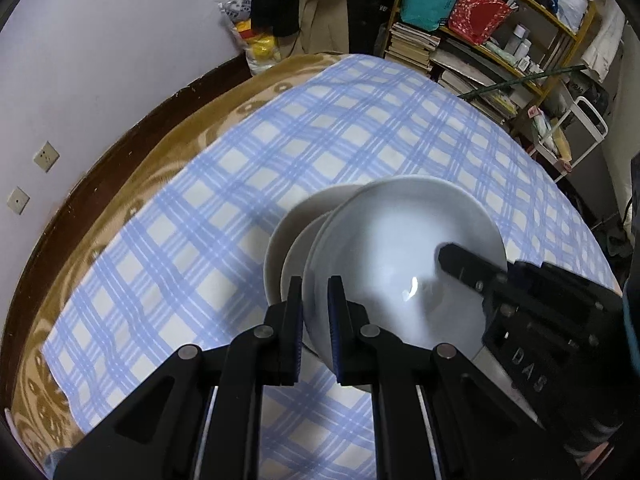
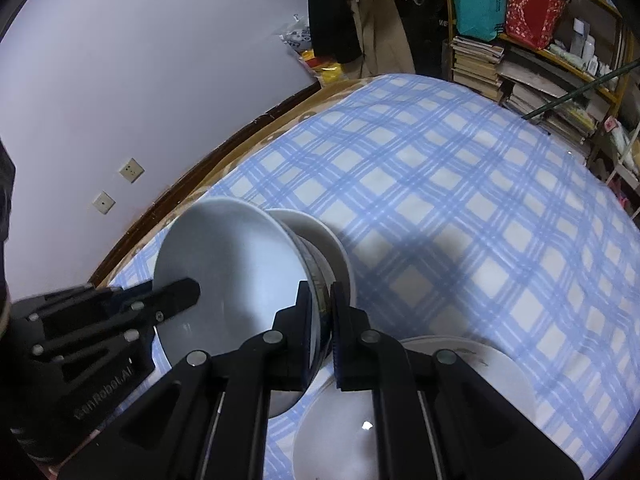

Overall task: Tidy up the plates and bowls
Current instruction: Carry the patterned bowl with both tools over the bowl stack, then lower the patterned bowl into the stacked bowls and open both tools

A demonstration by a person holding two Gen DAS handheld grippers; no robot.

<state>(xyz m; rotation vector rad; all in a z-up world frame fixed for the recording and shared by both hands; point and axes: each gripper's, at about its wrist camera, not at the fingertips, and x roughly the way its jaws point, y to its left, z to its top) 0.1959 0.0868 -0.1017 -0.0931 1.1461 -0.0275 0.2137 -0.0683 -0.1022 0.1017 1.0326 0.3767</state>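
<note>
Against the pale wall, a checked blue cloth [image 1: 280,152] covers the bed. The left claw [image 1: 315,300] is clamped on the near rim of a large white bowl [image 1: 400,248], held tilted over a smaller white bowl [image 1: 288,224] on the cloth. The right claw [image 2: 321,308] grips the same bowl's opposite rim, one finger inside, one outside. Just below it lies a white plate [image 2: 480,364]. Crowded bookshelves [image 1: 480,40] stand at right.
</note>
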